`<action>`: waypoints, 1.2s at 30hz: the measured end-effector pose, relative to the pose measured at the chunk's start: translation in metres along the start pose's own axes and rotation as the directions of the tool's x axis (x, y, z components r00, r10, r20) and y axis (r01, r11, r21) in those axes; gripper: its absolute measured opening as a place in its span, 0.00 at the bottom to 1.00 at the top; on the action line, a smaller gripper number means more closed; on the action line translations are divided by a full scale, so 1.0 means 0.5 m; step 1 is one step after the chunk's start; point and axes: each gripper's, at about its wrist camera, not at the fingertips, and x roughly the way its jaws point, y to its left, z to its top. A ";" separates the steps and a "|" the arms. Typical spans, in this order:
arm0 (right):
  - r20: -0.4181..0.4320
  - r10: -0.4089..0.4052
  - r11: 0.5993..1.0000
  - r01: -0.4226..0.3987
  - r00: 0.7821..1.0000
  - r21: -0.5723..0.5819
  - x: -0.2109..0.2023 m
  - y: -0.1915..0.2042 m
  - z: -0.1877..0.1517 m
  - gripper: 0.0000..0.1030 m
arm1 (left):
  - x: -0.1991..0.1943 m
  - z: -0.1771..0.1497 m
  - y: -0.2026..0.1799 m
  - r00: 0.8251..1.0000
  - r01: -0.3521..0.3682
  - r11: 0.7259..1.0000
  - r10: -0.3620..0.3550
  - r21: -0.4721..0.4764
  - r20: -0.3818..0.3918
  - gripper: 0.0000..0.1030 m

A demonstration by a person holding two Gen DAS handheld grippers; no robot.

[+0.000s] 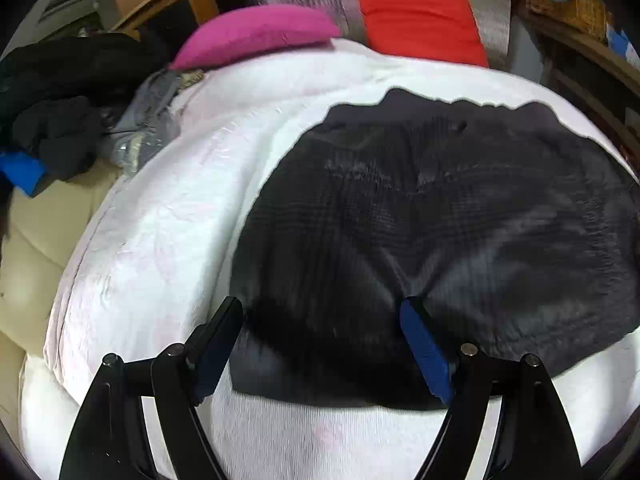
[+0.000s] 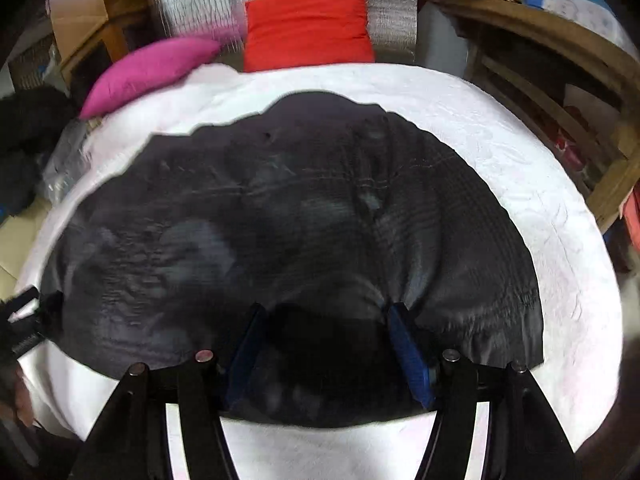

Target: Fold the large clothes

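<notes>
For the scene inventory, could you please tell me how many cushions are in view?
2. A pink cushion lies at the far left edge of the white bedcover; a red cushion stands upright to its right. Others may be hidden behind the clutter.

You won't find any readable text, label, brand, number or sign in either wrist view. A small pale mark sits near the hem of the dark checked fabric garment (image 2: pixel 528 298), but it's too blurred to read.
</notes>
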 end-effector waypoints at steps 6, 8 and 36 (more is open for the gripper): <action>0.124 0.064 0.996 -0.072 0.990 0.058 -0.110 -0.001 -0.049 0.65 | -0.117 -0.039 0.005 0.996 0.005 1.000 -0.003 -0.017 0.087 0.79; 0.146 0.056 0.996 -0.065 0.988 0.055 -0.145 0.015 -0.072 0.65 | -0.159 -0.051 0.009 0.994 0.005 1.000 -0.002 -0.025 0.112 0.79; 0.336 0.005 1.000 -0.003 0.942 -0.009 -0.602 0.142 -0.255 0.70 | -0.643 -0.178 0.063 0.882 -0.003 0.995 0.048 -0.097 0.468 0.99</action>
